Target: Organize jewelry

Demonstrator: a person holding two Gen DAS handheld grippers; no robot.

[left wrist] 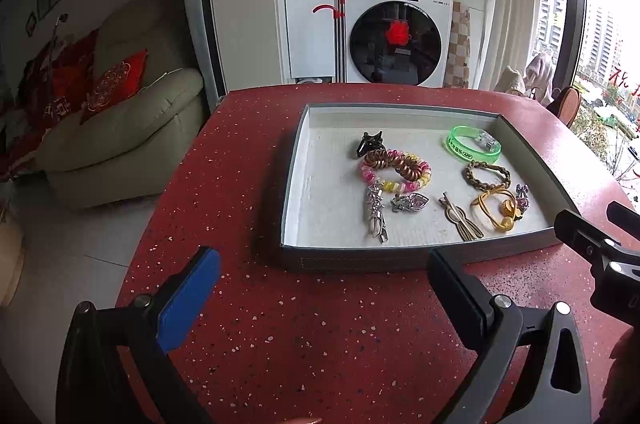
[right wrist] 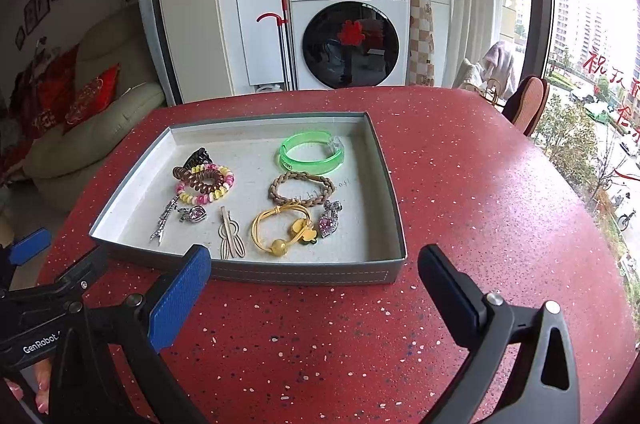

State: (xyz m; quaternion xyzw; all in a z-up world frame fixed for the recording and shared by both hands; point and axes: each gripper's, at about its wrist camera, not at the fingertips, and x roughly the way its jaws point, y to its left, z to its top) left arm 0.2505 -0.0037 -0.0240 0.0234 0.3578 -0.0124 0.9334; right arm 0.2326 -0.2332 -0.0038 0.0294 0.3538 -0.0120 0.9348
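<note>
The red speckled surface (right wrist: 460,184) carries a shallow grey tray (right wrist: 304,274) with a pale lining, standing just beyond both hand-held grippers. Behind it stands a white washer (right wrist: 348,36) with "Panasonic" on its panel, and red characters show on the window at the right.

All the jewelry lies inside the tray: a green translucent bangle (right wrist: 310,154) with a small "APP" label toward the far right, a brown braided band (right wrist: 302,189) in front of it, and a yellow cord bracelet (right wrist: 280,228) with gold beads nearer the front wall. On the tray's left lie 2 coil hair ties (right wrist: 206,182), 1 brown and 1 pink-yellow, overlapping, touching a black claw clip (right wrist: 198,157).

The left hand-held gripper (left wrist: 324,304), marked "GenRobot", and the right hand-held gripper (right wrist: 316,298) both hover over bare surface, fingers spread wide, holding nothing.
</note>
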